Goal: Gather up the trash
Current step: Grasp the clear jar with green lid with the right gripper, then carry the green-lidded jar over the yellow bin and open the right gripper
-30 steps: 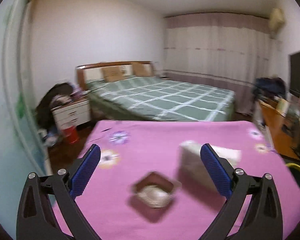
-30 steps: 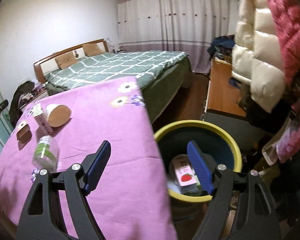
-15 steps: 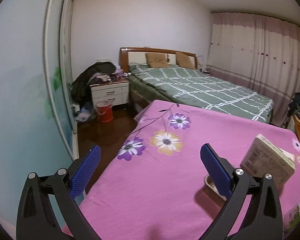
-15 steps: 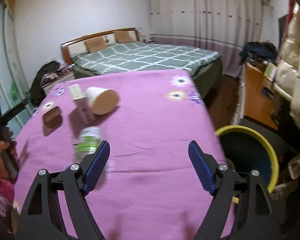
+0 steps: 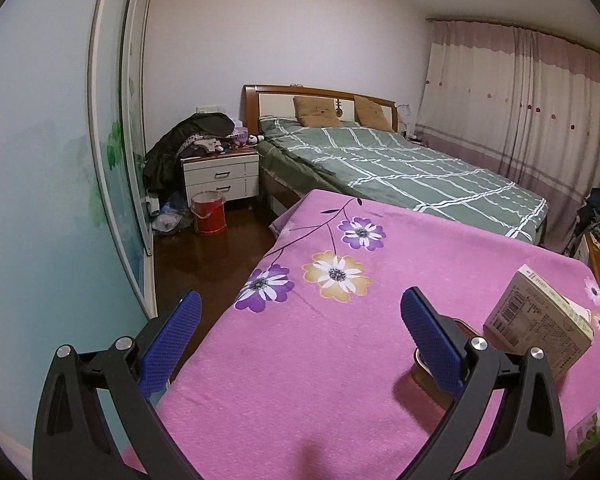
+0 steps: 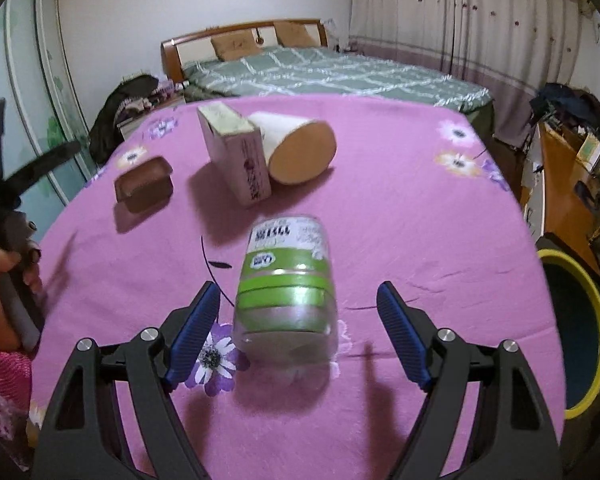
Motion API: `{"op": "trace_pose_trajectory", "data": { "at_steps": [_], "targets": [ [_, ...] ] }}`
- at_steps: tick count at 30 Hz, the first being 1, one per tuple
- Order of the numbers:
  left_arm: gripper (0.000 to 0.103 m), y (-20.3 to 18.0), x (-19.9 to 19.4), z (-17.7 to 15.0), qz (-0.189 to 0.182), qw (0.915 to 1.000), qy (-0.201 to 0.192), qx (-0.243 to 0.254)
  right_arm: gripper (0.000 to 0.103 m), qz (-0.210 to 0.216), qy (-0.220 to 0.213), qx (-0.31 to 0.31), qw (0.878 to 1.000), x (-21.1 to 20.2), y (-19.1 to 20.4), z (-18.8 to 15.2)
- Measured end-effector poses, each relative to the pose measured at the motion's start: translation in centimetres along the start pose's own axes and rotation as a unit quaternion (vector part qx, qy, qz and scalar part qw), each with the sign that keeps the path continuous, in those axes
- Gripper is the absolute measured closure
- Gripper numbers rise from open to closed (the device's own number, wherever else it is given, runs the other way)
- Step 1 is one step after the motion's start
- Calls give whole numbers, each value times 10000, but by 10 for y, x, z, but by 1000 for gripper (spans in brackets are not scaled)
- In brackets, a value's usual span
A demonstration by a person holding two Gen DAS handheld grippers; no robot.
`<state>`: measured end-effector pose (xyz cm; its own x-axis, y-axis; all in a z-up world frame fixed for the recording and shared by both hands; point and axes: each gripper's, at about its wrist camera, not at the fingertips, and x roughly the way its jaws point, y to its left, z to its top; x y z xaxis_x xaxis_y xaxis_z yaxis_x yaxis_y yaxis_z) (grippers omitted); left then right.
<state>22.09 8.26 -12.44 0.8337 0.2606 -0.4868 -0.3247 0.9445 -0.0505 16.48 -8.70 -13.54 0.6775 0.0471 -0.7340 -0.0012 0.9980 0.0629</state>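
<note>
**A:** Right wrist view first. What sits nearest to you?

**B:** Your right gripper [image 6: 298,332] has its blue fingers [image 6: 194,332] wide apart, clamping nothing. Between them, closer to the 9 o'clock finger, a clear plastic jar [image 6: 286,284] with a green label lies on the pink floral cloth [image 6: 400,208]. The frame does not show whether the finger touches it.

**A:** Beyond the jar?

**B:** At 11 o'clock a small carton [image 6: 236,156] stands tilted, touching a paper cup [image 6: 296,148] that lies on its side with its brown end facing you. At 10 o'clock, apart from both, a brown tray [image 6: 144,186] sits on the cloth. At 3 o'clock, off the cloth's edge, you have the yellow-rimmed bin [image 6: 580,328].

**A:** Left side?

**B:** Your left gripper [image 5: 300,340] also has its fingers spread and holds nothing. The same carton shows at 3 o'clock, the tray mostly hidden behind the right-hand finger. Your left hand [image 6: 4,284] appears at 9 o'clock in the right wrist view.

**A:** Farthest?

**B:** A green checked bed [image 5: 400,168] at 12 o'clock, a nightstand [image 5: 220,174] and a red bucket [image 5: 208,212] at 10 o'clock.
</note>
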Motion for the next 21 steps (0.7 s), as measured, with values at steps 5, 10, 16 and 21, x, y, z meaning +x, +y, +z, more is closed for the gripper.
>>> {"op": "trace_pose_trajectory", "data": {
  "at_steps": [5, 10, 16, 21],
  "targets": [
    [5, -1, -2, 0, -34, 10000, 10, -7, 51, 183, 48, 162, 9997, 2, -9, -2],
    [5, -2, -2, 0, -32, 10000, 12, -4, 55, 306, -25, 221, 9993, -3, -14, -4],
    [5, -4, -2, -1, -30, 10000, -7, 36, 55, 295, -134, 390, 9987, -15, -29, -4],
    [5, -4, -3, -1, -31, 10000, 0, 40, 55, 207, -278, 550, 9979, -28, -45, -3]
  ]
}}
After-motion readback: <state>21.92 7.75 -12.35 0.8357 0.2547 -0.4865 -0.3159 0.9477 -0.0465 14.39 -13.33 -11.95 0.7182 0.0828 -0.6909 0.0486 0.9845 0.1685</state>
